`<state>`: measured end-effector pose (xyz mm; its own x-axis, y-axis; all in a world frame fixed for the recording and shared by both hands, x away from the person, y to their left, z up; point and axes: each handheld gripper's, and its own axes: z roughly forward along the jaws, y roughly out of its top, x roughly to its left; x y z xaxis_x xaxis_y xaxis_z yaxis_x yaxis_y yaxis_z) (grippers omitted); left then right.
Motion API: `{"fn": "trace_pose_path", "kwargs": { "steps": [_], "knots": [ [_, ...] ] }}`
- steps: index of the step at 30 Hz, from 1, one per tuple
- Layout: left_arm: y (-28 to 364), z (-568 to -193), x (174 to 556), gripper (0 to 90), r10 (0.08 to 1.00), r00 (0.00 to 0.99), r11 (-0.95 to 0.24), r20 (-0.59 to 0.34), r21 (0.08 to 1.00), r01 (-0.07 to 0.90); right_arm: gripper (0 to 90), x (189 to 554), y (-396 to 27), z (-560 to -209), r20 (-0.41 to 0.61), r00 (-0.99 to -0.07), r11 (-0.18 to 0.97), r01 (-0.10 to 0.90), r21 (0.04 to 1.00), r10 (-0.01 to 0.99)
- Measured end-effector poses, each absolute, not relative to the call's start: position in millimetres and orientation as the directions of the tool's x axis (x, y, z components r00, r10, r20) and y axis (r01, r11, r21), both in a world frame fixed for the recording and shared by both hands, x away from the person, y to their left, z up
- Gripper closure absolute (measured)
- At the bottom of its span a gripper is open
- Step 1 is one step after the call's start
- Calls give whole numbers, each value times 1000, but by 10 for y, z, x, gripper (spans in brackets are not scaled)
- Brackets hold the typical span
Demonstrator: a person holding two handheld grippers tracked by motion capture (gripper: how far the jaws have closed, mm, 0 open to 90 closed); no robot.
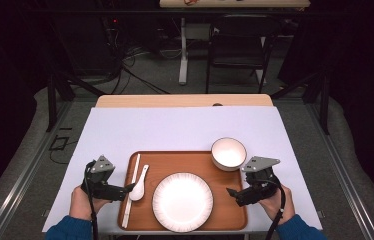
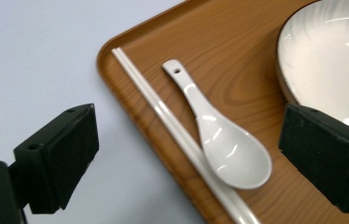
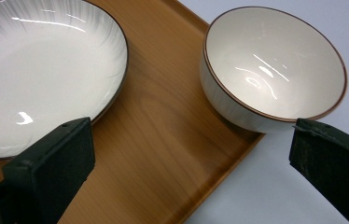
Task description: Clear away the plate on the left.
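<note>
On the table: a wooden tray (image 1: 165, 162) sat on the pale cloth (image 1: 185, 127), carrying a white plate (image 1: 183, 201), a white bowl (image 1: 228, 153), a ceramic spoon (image 1: 139, 186) and a pair of white chopsticks (image 1: 130, 190).
Left gripper (image 1: 131, 188): released, jaws spread wide at the tray's left edge, with nothing pressed between the pads.
Spoon and chopsticks: in the left gripper view the spoon (image 2: 219, 133) lay bowl-up on the tray, touching the chopsticks (image 2: 177, 130) that ran along the tray's left rim; both lay between the open jaws, ungripped.
Right gripper (image 1: 231, 192): also released, jaws apart, hovering at the tray's right side between plate and bowl.
Bowl: upright and empty at the tray's far right corner, slightly overhanging the rim in the right gripper view (image 3: 275, 65).
Step in hand, as judged: the setting looked laid out, with neither gripper holding anything; the left was nearest the cutlery.
Next move, as judged: any pick-up of the spoon would call for a low, level approach onto its thin handle, keeping clear of the chopsticks touching it.
</note>
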<state>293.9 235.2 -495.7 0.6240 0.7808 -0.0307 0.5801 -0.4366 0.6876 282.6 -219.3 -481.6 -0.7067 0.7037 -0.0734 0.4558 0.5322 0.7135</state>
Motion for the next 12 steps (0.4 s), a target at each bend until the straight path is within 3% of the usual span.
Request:
{"fn": "trace_pose_path", "kwargs": {
  "steps": [12],
  "knots": [
    [2451, -5037, 3007, 27, 797, 603, -441, -22, 661, 607, 0, 2818, -2260, -4847, -69, -694, 521, 468, 714, 717]
  ]
}}
